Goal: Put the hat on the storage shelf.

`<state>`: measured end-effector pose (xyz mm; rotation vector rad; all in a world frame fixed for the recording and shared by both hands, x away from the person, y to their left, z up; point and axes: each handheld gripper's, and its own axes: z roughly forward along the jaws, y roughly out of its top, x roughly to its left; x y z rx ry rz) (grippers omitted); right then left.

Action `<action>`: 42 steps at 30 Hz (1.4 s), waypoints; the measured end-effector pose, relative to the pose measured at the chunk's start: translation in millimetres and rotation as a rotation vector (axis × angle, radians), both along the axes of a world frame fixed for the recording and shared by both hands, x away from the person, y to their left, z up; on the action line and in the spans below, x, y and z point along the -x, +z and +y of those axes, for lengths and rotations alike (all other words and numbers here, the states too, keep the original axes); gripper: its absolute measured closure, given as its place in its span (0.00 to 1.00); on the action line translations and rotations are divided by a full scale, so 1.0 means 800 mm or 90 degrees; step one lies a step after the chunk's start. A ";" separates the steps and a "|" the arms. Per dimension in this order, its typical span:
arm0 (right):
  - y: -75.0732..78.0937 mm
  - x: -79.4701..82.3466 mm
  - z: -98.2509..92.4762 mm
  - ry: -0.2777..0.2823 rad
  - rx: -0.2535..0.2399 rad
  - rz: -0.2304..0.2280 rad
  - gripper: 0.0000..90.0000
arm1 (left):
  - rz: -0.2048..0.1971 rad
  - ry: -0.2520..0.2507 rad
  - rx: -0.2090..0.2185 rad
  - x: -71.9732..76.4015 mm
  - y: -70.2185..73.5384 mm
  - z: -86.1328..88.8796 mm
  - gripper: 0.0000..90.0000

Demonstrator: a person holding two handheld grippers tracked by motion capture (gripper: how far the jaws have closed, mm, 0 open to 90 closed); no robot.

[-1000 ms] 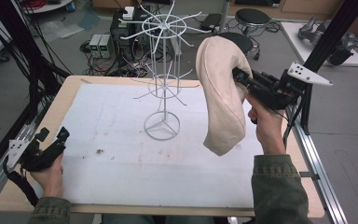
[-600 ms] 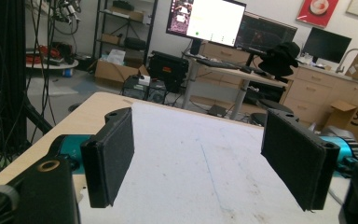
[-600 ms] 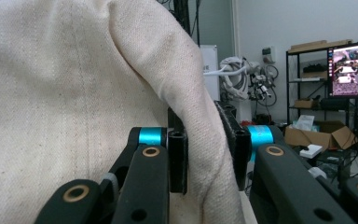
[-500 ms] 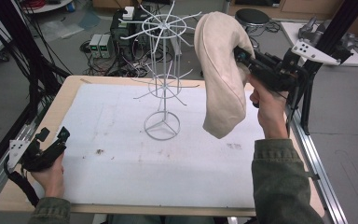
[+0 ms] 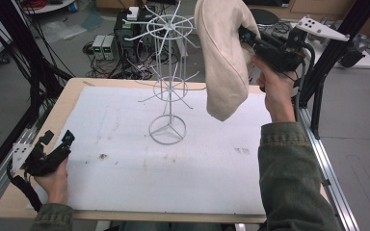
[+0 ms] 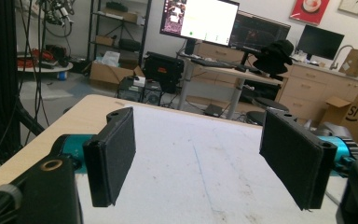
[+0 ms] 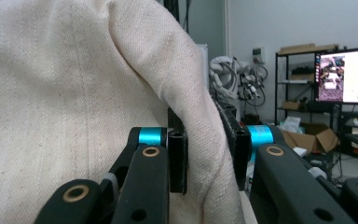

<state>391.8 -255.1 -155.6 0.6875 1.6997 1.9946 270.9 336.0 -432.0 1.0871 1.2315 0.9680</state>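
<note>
A cream cloth bag (image 5: 224, 57) hangs in the air at the right of the white wire rack (image 5: 167, 82), whose round base stands on the white mat. My right gripper (image 5: 248, 41) is shut on a fold of the cloth bag (image 7: 98, 93), which is pinched between its two black pads (image 7: 178, 161). The bag's lower end dangles above the mat, clear of it. At the mat's left front corner rests my left gripper (image 5: 58, 140), open. Between its wide-apart pads (image 6: 112, 154) I see nothing but the mat.
The white mat (image 5: 125, 163) covers a wooden table (image 5: 72, 96). Black frame posts (image 5: 337, 48) stand at the right and left edges. Beyond the far edge are power boxes (image 5: 103, 45), cables and a stool on the floor. A monitor (image 6: 200, 21) and desks stand farther off.
My right gripper has risen with the cloth bag and drawn slightly toward the rack's top. The bag's lower end now hangs higher above the mat. The left gripper has stayed put.
</note>
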 end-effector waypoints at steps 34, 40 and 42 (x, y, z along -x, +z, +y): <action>0.011 -0.090 0.034 -0.027 0.049 0.051 0.78 | -0.007 -0.011 0.017 -0.003 -0.001 0.001 0.29; -0.005 -0.095 0.038 0.013 0.070 0.070 0.76 | -0.005 -0.005 0.023 -0.003 -0.001 0.004 0.29; -0.007 -0.096 0.037 0.018 0.064 0.072 0.75 | -0.004 -0.005 0.019 -0.002 -0.001 0.004 0.29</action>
